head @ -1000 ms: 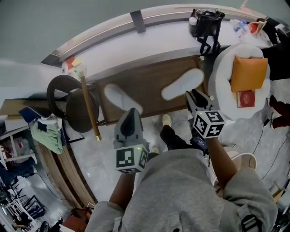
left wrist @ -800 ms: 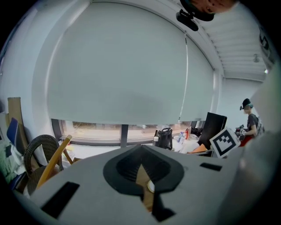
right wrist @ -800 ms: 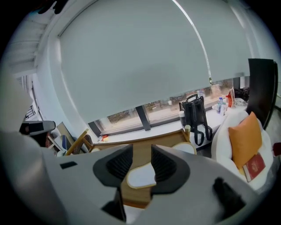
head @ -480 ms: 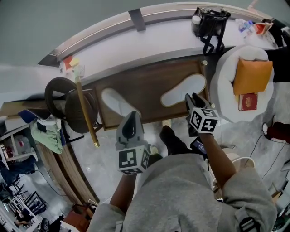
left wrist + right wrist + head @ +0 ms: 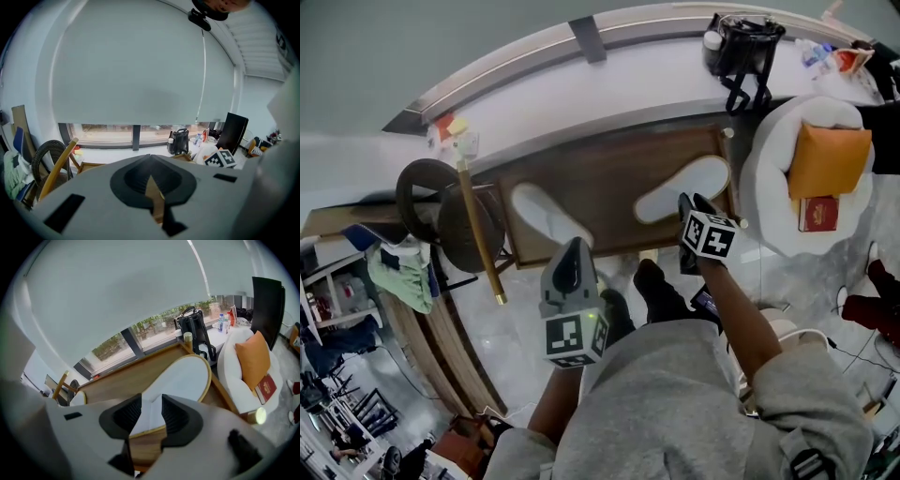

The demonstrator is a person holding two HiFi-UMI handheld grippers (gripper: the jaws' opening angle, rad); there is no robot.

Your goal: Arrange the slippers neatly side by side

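On wooden platform (image 5: 609, 173): left slipper (image 5: 542, 212) and right slipper (image 5: 680, 187), well apart, angled differently. Right gripper (image 5: 693, 202) released, jaws just been opening, over right slipper's near end, not pinching it. Left gripper (image 5: 573, 246) clenched, empty, at platform's near edge.

White slipper (image 5: 682, 188), twin (image 5: 546, 214) (well apart)

Two slippers (image 5: 546, 214) (image 5: 682, 187), two tools (image 5: 573, 247) (image 5: 688, 202), one orange cushion (image 5: 827, 159), one black bag (image 5: 741, 42)
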